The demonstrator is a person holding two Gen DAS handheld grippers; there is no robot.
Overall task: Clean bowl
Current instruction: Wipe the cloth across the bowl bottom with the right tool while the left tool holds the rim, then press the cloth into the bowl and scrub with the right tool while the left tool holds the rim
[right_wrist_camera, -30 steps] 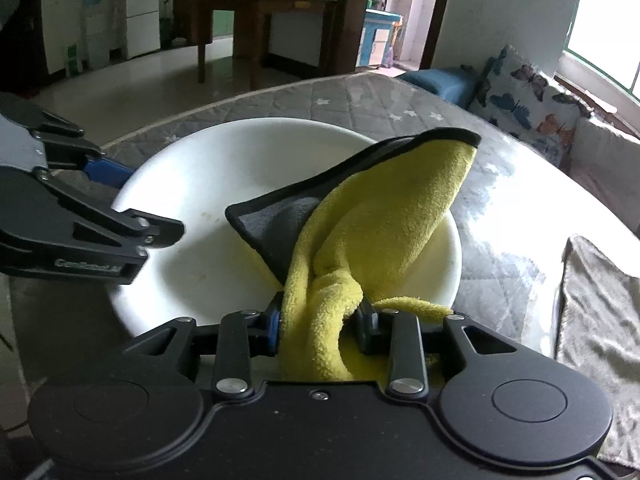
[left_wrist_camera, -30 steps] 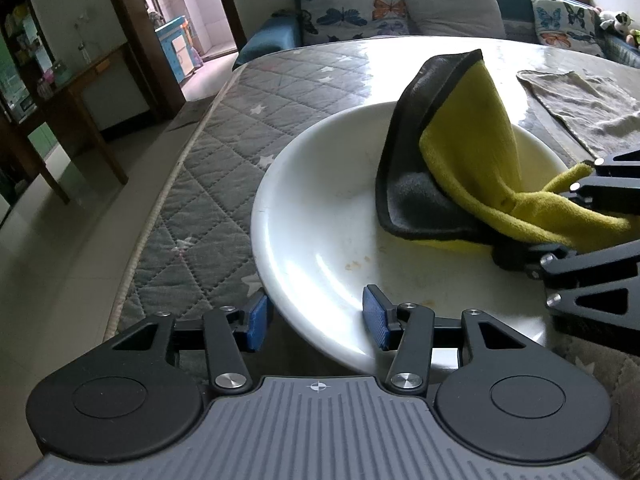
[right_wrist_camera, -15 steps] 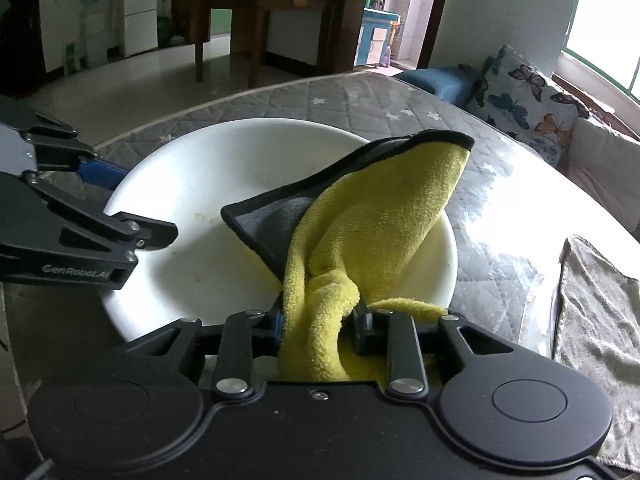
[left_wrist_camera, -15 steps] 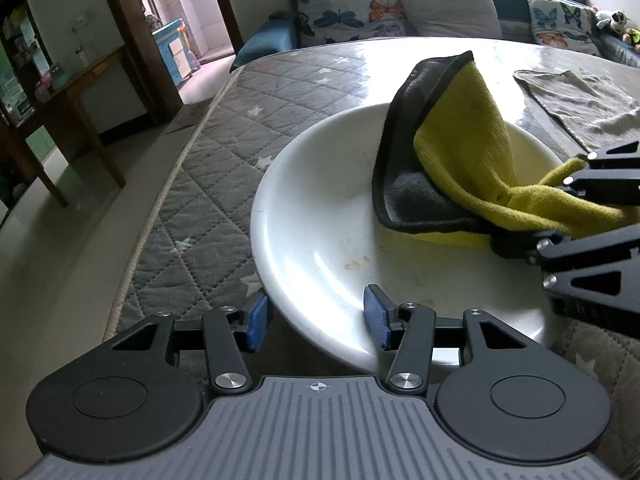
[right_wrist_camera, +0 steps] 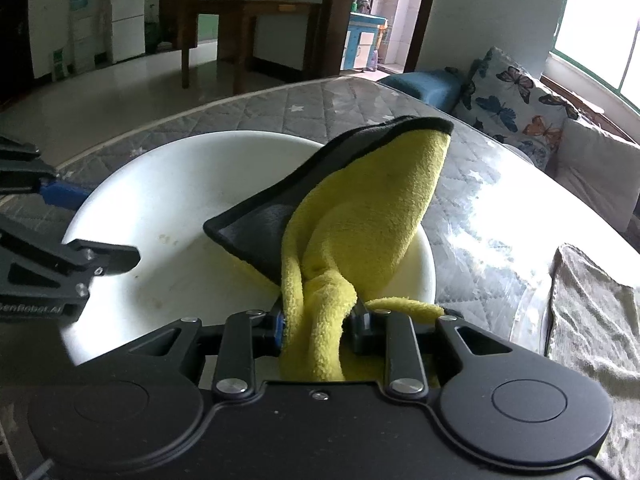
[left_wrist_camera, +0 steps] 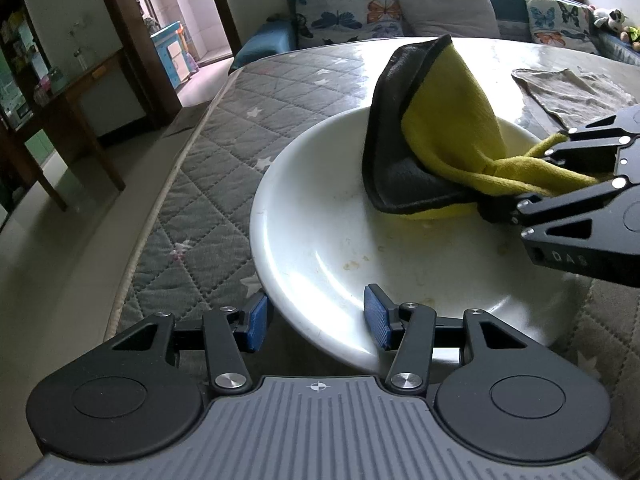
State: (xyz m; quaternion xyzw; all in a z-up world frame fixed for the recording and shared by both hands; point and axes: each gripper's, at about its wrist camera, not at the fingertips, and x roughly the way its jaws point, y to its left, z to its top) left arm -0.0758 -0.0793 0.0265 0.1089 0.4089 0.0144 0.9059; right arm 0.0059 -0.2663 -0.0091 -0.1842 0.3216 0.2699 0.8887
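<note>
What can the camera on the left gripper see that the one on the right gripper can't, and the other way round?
Only the left wrist view shows the left gripper with its jaws open astride the bowl's near rim, a plush toy and food specks near that rim.

Only the right wrist view shows the right gripper shut on the cloth, a white fridge and a window.

Both show the white bowl, the yellow-and-grey cloth, the grey rag and butterfly cushions.

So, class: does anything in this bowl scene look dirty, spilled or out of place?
Yes: small brownish food specks dot the white bowl's inner surface near the left gripper, not yet wiped. The yellow cloth held by the right gripper sits farther in.
</note>
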